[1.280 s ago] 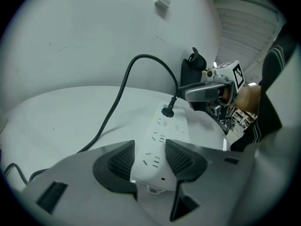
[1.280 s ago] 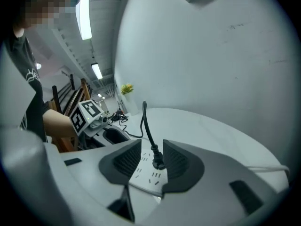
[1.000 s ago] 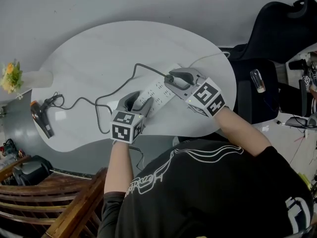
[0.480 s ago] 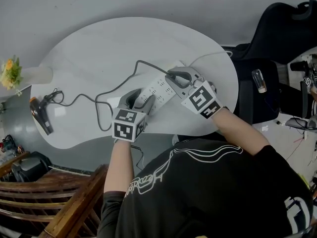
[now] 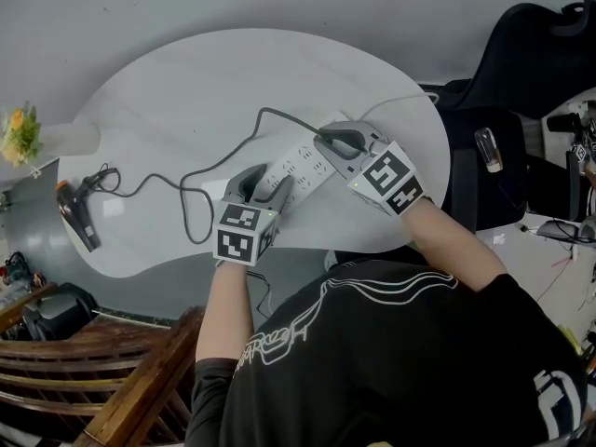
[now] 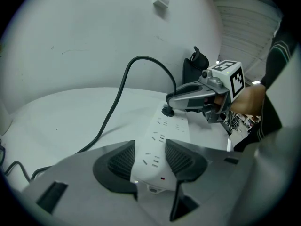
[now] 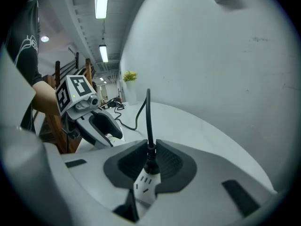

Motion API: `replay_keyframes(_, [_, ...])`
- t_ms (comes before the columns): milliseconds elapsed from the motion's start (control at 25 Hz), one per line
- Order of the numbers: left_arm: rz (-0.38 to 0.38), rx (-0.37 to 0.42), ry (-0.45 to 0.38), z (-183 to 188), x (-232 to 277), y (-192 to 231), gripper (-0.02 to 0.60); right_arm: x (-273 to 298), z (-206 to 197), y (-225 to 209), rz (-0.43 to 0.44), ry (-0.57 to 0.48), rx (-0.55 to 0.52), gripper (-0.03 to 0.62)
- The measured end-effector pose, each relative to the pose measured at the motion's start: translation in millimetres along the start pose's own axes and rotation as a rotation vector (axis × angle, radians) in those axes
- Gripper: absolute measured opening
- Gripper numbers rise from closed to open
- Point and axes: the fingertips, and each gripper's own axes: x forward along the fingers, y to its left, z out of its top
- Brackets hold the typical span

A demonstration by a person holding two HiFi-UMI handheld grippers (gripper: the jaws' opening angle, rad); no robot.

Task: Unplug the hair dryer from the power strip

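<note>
A: Where's the plug [image 7: 149, 167]?
B: Seated in the strip [image 6: 162, 131], far end. The right gripper [image 7: 149, 149] has just closed on it; the left gripper [image 6: 149, 147] pinches the near end.
A: Handling?
B: Stiff, snug, I'd judge. Grip the body, not the cord [image 6: 120, 93].

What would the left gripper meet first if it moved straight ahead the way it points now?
The white power strip, which the left gripper holds by its sides. Beyond it, the black plug stands in line, though depth is unclear.
</note>
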Motion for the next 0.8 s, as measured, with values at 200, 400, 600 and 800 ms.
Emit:
replay_keyframes(200, [-0.003, -0.001, 0.029, 1.5, 2.5, -2.0, 0.202, -1.0, 1.7, 1.5, -0.05, 0.026, -0.064, 0.035])
replay_keyframes(400, [0.002, 0.004, 0.012, 1.0, 1.4, -3.3, 0.199, -1.0, 0.4, 1.0, -0.041, 0.034, -0.055, 0.035])
replay_keyframes(600, [-0.026, 0.022, 0.029, 0.4, 2.3, -5.7, 0.199, -5.5, -3.1, -4.9, 0.008, -0.015, 0.047, 0.037])
replay_keyframes(800, [-0.015, 0.017, 0.036, 0.5, 2.9, -5.8, 0.199, -4.5, -1.5, -1.6, -0.025, 0.017, -0.005, 0.035])
